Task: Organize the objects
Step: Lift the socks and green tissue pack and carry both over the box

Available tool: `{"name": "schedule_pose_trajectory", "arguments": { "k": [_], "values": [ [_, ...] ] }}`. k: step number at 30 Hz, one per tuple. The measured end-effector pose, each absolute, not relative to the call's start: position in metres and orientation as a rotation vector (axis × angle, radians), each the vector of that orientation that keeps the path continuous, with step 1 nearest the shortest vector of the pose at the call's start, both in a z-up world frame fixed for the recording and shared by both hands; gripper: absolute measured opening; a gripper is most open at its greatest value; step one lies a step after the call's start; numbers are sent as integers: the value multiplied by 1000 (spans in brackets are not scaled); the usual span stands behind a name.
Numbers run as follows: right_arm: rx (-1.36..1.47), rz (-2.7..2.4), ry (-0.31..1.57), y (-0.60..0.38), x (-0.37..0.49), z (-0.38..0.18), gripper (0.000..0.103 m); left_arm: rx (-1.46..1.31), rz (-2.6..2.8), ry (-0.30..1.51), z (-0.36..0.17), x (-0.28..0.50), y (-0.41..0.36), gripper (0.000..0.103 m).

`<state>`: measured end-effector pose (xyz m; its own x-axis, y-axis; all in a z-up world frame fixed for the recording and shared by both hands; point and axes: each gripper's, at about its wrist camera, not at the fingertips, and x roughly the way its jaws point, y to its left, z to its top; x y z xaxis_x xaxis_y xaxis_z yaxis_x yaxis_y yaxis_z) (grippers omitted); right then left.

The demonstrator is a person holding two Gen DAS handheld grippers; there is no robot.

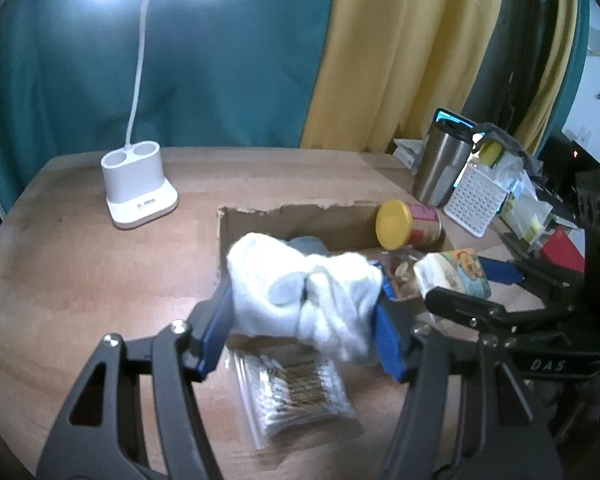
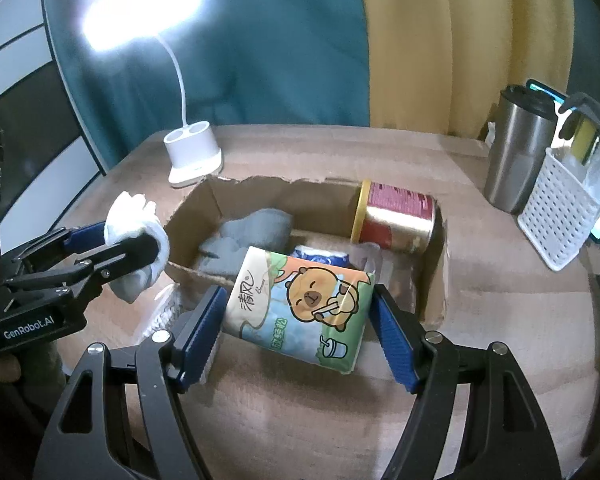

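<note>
Above the worktop, your left tongs clamp white socks and right tongs clamp the tissue pack; loosening either grip early risks missing the cardboard box.

A cardboard box sits mid-surface. In it a tin can lies on its side at the far right corner, with a sock to its left. A desk lamp stands behind the box's far left corner. Right of the box stand a steel tumbler and, nearer, a perforated basket. A tissue pack hangs over the box's near edge between the right tongs. Left of the box, the left tongs hold a bundled cloth above a clear packet lying on the surface.
</note>
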<state>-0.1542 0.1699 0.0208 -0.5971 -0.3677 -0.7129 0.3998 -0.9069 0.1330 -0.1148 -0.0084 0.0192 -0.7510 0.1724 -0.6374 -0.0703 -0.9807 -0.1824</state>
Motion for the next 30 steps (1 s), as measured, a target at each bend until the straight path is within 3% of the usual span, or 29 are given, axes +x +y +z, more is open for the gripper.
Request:
{"name": "schedule_pose_trajectory", "arguments": {
  "k": [30],
  "values": [
    [1147,-2405,90,140,-219,4,76,-1080,2800,-302,4,-173,-29,63]
  ]
}}
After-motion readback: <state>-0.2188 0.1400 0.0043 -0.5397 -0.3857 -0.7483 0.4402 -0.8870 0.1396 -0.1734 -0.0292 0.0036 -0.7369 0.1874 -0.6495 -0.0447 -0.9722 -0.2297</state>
